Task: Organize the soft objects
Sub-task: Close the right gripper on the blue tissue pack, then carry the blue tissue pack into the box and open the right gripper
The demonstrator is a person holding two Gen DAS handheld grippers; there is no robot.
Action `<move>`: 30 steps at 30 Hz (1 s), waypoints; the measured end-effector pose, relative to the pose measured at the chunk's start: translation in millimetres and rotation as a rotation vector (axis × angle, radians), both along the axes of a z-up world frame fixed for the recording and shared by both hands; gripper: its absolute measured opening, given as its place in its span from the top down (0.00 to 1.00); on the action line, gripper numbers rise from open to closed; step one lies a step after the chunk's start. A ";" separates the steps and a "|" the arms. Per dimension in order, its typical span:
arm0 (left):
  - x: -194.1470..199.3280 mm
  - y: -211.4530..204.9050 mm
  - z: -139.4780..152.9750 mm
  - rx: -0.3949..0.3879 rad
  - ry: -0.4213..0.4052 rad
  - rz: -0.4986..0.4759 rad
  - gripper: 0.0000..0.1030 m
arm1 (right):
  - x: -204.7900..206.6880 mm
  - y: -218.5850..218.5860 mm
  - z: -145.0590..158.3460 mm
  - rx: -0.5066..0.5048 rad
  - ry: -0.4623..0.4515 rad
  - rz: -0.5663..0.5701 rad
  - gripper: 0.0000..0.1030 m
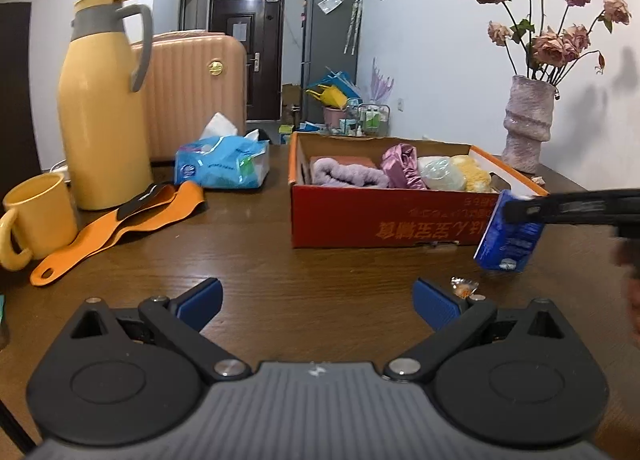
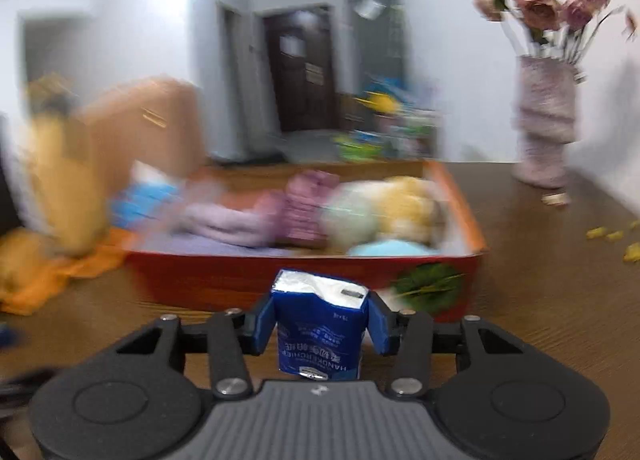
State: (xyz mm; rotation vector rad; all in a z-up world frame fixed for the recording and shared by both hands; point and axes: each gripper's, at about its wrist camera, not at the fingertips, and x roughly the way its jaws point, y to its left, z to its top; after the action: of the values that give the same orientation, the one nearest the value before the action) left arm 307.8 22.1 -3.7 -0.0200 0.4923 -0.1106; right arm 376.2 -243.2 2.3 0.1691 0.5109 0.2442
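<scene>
The right hand-held gripper [image 2: 320, 322], black with two blue pads, is clenched on one small dark-blue plastic pack of pocket tissues [image 2: 320, 332]; both pads press its sides, and the pack stands upright with its torn white top up. In the left wrist view this same pack [image 1: 508, 238] hangs off the table, just beside the front right corner of the one red-and-orange cardboard box [image 1: 384, 224], with the right gripper's dark fingers [image 1: 560, 208] reaching in from the right edge.

The left hand-held gripper [image 1: 318, 300] hovers over the brown wooden table [image 1: 260, 260] with its two blue pads spread wide apart and nothing between them.

Inside the box the left wrist view shows four soft things in a row: one rolled lilac fleece towel [image 1: 348, 174], one crumpled pink satin cloth [image 1: 400, 166], one pale green translucent bundle [image 1: 442, 176] and one fluffy yellow item [image 1: 476, 174]. The right wrist view, much blurred, adds one light-blue soft thing [image 2: 384, 248] at the near right of the box.

Left of the box lie one light-blue plastic pack of facial tissues [image 1: 224, 162] with a white sheet sticking up, one orange strap with a black patch [image 1: 120, 226], one tall yellow thermos jug with a grey handle [image 1: 102, 108] and one yellow mug [image 1: 36, 216]. One pinkish ribbed vase [image 1: 528, 124] of dried roses stands behind the box's right end. One small crinkled sweet wrapper [image 1: 464, 286] lies just beside the left gripper's right-hand pad.
</scene>
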 end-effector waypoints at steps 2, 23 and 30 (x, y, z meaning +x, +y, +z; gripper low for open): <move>-6.3 2.3 1.2 -0.025 0.002 -0.011 0.00 | -30.0 -7.7 1.4 0.179 0.044 0.125 0.54; -70.9 -61.6 -12.4 -0.133 0.119 -0.288 0.01 | -159.3 -67.8 -37.0 0.193 0.055 0.095 0.41; -71.6 -83.4 -29.0 -0.200 0.220 -0.355 0.61 | -143.1 -50.0 -61.0 0.203 0.128 0.056 0.72</move>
State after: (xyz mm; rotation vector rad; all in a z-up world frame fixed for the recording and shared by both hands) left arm 236.2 -61.3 -32.7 -0.1422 0.6998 -0.5096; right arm 233.0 -293.2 -58.6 0.3698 0.6181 0.3416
